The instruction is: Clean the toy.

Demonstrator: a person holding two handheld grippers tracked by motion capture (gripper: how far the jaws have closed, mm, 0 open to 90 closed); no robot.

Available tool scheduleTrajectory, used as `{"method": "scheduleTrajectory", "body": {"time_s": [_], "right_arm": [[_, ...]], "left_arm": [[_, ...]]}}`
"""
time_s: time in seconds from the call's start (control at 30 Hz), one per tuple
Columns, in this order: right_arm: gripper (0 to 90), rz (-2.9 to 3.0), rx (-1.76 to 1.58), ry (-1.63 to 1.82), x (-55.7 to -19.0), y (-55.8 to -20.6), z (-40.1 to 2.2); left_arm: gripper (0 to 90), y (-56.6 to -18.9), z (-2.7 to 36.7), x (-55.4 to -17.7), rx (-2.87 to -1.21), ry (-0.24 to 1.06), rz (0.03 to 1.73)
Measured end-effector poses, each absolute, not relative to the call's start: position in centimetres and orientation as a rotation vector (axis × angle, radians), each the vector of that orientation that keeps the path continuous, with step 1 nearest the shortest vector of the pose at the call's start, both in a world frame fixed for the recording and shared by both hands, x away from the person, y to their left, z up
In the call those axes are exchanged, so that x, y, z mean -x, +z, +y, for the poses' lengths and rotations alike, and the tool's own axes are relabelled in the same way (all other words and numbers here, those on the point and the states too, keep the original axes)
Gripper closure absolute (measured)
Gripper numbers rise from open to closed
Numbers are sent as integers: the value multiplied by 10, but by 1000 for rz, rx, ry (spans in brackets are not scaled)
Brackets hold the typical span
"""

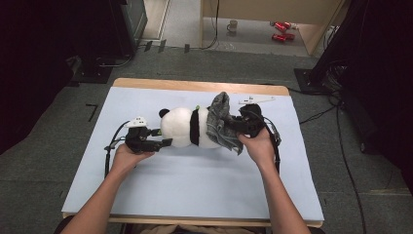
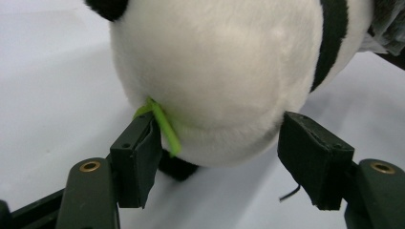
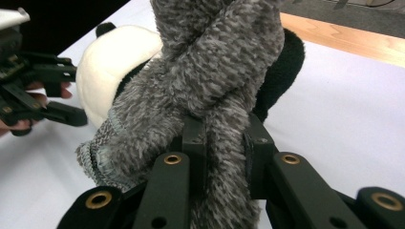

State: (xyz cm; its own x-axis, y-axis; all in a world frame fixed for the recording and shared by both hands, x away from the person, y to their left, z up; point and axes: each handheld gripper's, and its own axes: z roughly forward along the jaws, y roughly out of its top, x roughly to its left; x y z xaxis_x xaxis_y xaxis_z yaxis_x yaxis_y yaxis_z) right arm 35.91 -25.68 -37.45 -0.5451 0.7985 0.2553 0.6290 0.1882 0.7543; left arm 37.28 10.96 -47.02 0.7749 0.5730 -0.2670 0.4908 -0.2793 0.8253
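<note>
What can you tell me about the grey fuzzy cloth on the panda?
The cloth is grey, fuzzy knit with a stitched hem at its lower edge. It drapes bunched over the lower end of the panda, which lies on the table. The right gripper is shut on a fold of it. The left gripper, open, flanks the panda's head without touching the cloth.
</note>
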Motion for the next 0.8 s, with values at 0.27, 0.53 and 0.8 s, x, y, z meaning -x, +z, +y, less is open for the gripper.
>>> {"method": "scheduleTrajectory", "body": {"time_s": [0.27,0.53,0.8], "right_arm": [[762,2243,-1404,1306,-368,-375,-258],[762,2239,-1414,1321,-372,-374,-258],[762,2213,-1398,1317,-368,-364,-261]], "left_arm": [[372,-475,103,-377,-1917,182,797],[649,-466,102,-373,-1924,128,884],[753,-451,104,-369,-1902,-8,873]]}}
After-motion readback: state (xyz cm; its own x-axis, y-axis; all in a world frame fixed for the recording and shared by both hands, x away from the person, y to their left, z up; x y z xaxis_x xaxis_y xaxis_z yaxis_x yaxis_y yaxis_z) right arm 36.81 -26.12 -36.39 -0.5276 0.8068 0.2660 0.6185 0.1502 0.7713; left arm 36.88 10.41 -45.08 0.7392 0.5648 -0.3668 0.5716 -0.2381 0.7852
